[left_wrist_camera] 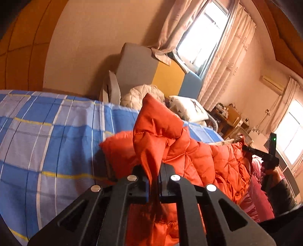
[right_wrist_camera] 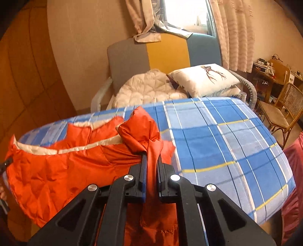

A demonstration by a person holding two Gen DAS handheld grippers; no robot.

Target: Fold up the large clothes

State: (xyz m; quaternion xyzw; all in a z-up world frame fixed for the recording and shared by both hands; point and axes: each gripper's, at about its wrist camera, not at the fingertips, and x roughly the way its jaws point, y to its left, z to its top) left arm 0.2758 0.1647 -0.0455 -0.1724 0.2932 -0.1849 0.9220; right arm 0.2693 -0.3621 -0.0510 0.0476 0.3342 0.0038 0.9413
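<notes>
- Left gripper (left_wrist_camera: 153, 171): jaws closed down on a bunched fold of the orange quilted jacket (left_wrist_camera: 198, 151). Cloth is pinched between the pads and stands up in a peak above the fingertips.
- Right gripper (right_wrist_camera: 151, 160): jaws likewise closed on a gathered fold of the same jacket; a narrow strip of orange cloth runs down between the two pads, and a puffed lump of it sits just past the tips.
- Jacket position: near edge of the bed, on the blue plaid sheet (right_wrist_camera: 217, 136). It spans between the two grippers. In the right wrist view it spreads to the left with a pale lining strip showing along its far edge; its lower part hangs off the near side of the mattress.
- Both pinched folds are raised off the sheet; the rest of the jacket sags between and below them.
- In the left wrist view the other gripper appears at far right, held by a hand in a dark sleeve (left_wrist_camera: 282, 195), with a green light lit on its body.
- Pink-red cloth (left_wrist_camera: 259, 200) lies just beside the jacket at the right in the left view; what item it is cannot be told.
- Far end of bed: white quilted garment (right_wrist_camera: 145, 89) and a white pillow with a deer print (right_wrist_camera: 204, 79), lying side by side against a grey, yellow and blue headboard (right_wrist_camera: 166, 53).
- Right of the bed: wicker chair (right_wrist_camera: 280, 111), wooden desk (right_wrist_camera: 265, 75) with clutter behind it.
- Curtained window (right_wrist_camera: 185, 13) behind the headboard.
</notes>
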